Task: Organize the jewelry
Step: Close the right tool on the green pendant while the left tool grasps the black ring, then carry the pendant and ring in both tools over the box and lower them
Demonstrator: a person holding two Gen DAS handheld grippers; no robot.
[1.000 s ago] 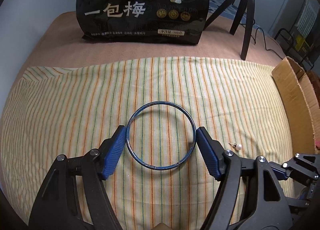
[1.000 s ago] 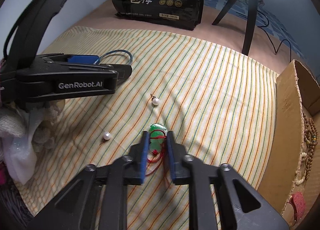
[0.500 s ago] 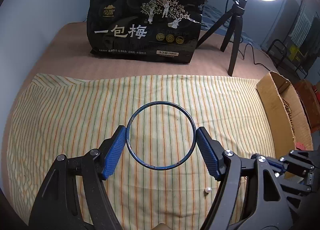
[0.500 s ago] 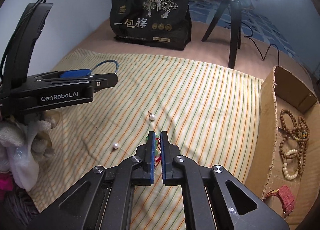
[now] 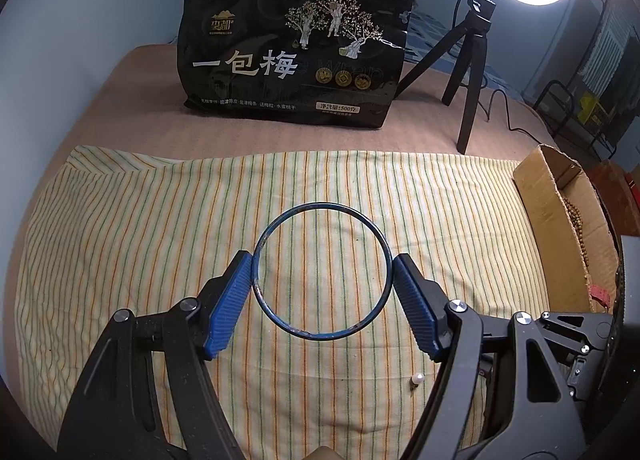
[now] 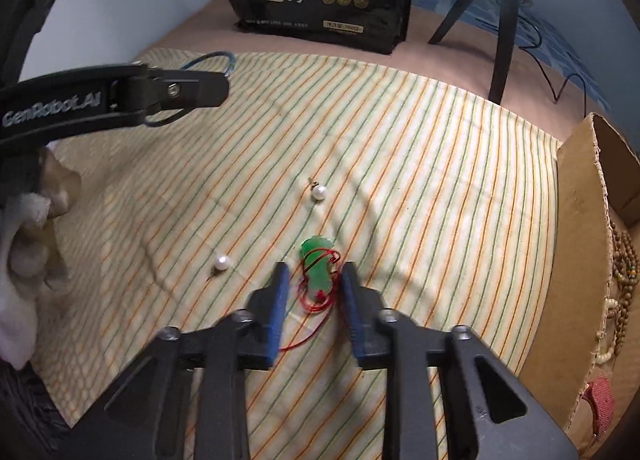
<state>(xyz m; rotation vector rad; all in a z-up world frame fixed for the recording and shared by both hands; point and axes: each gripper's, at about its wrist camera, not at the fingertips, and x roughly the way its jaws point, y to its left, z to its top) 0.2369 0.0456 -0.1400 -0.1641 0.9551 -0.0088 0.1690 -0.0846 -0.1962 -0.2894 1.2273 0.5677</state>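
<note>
Left gripper clamps the blue bangle across its width, lifted above the striped cloth, presumably bound for the cardboard box, while right gripper straddles the green pendant, fingers apart, not gripping.

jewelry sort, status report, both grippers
Left gripper shut on thin blue metal bangle, held above striped cloth. Right gripper open, fingers either side of green jade pendant on red cord. Two loose pearl earrings nearby, nothing blocking.
</note>
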